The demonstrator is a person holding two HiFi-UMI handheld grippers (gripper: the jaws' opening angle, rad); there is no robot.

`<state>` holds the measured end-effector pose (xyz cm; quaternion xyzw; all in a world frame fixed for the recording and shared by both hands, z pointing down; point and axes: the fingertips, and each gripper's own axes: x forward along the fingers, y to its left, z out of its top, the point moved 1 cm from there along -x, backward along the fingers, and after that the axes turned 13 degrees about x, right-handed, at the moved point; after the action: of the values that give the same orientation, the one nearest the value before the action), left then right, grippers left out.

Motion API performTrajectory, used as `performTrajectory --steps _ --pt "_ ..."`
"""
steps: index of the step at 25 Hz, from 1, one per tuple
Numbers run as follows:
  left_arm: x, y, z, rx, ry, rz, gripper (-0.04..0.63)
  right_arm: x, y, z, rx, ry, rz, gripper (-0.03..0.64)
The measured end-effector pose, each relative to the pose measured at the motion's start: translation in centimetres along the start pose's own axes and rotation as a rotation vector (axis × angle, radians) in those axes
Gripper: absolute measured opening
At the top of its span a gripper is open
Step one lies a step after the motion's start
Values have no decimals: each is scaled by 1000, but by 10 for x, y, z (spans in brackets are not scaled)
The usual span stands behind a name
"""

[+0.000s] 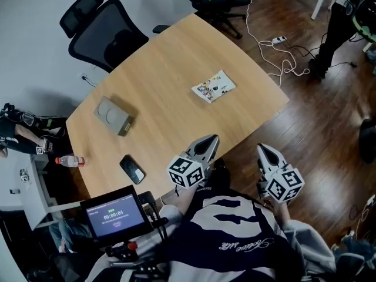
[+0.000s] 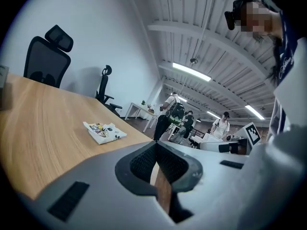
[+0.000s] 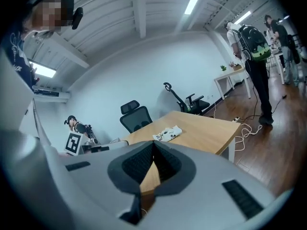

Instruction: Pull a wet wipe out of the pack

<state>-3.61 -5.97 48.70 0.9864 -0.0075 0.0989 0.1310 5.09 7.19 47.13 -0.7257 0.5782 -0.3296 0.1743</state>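
Both up in front of our chest, side by side and apart, pointing away from us and slightly down. We hold the left gripper [image 1: 210, 140] with its jaws together and nothing between the pads, its tip over the near edge of the table [image 1: 176, 69]. The right gripper [image 1: 262, 150] also has its jaws together and empty, just off that near edge. The left cube [image 1: 186, 172] and right cube [image 1: 286, 184] sit nearest us. Our hands are mostly hidden underneath.

The pack of wet wipes [image 1: 213, 86] lies by itself toward the far side of the wooden surface [image 1: 170, 63]. A grey box [image 1: 113, 115] and a dark phone [image 1: 133, 169] sit nearer the left end. The left tongs [image 1: 209, 142] hang at the near edge and the right tongs [image 1: 263, 151] over the floor [image 1: 329, 122], both well apart from the pack.
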Motion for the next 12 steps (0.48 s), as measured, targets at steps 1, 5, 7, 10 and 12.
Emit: performTrajectory --steps 1,5,7,10,12 --pt "7 9 1 -7 -1 -3 3 7 -4 5 16 -1 -3 -5" --pt "32 47 8 -29 0 -13 3 41 -18 27 4 2 -24 -5" --pt "37 59 8 -40 -2 -11 3 50 -20 32 -42 9 -42 -5" --pt "38 65 4 -61 3 2 3 57 -22 34 -85 28 -53 -5" --pt "37 65 0 -72 14 9 3 64 -26 35 -95 48 -56 -5"
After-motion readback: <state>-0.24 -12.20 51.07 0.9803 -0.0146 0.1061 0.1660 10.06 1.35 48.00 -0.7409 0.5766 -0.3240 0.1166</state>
